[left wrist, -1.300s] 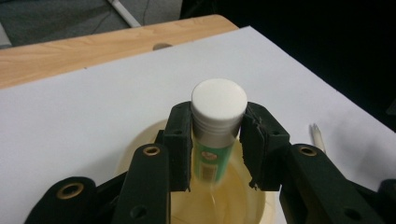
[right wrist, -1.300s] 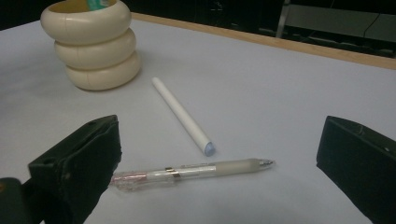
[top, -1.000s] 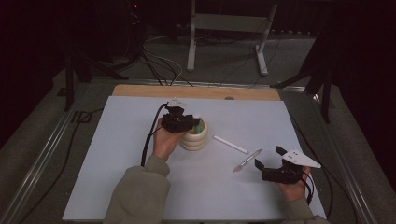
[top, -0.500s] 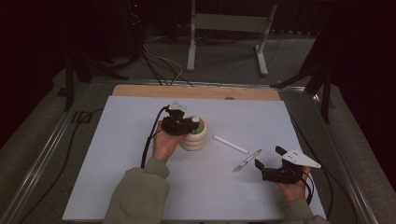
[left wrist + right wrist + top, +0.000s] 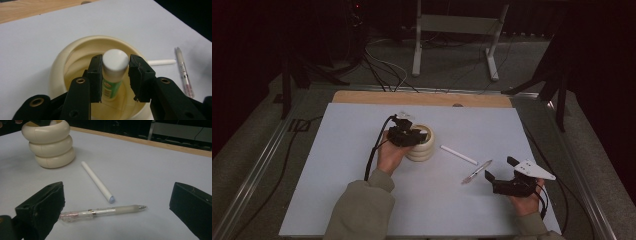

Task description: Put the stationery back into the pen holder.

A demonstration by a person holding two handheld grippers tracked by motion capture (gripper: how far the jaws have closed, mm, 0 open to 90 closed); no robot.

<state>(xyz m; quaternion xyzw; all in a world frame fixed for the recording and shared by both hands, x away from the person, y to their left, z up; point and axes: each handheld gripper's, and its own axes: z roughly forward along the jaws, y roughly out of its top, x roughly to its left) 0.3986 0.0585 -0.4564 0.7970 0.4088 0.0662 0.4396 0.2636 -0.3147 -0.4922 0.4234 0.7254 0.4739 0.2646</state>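
High view first: I see the cream ribbed holder standing on the white table sheet, and I place everything else against it. My left gripper sits right over the holder's mouth, the hand that carries it just beside the holder on its near side.

In the left gripper view I look straight down into the holder. A glue stick with a white cap and a green label stands upright inside it, its cap level with the holder's rim. My left jaws flank the cap. The left pad lies against the stick; on the other side I can see a thin gap between cap and pad, so I cannot tell whether the grip is clenched or just slackened.

To the right of the holder, near it, lies a white stick flat on the sheet. Farther from the holder, just past that stick, lies a clear pen.

My right gripper rests well apart from the holder, beyond the pen, toward the near right of the sheet. In the right gripper view its jaws are spread wide and released, with the pen lying on the sheet between them, untouched, the white stick behind it and the holder at the far left.
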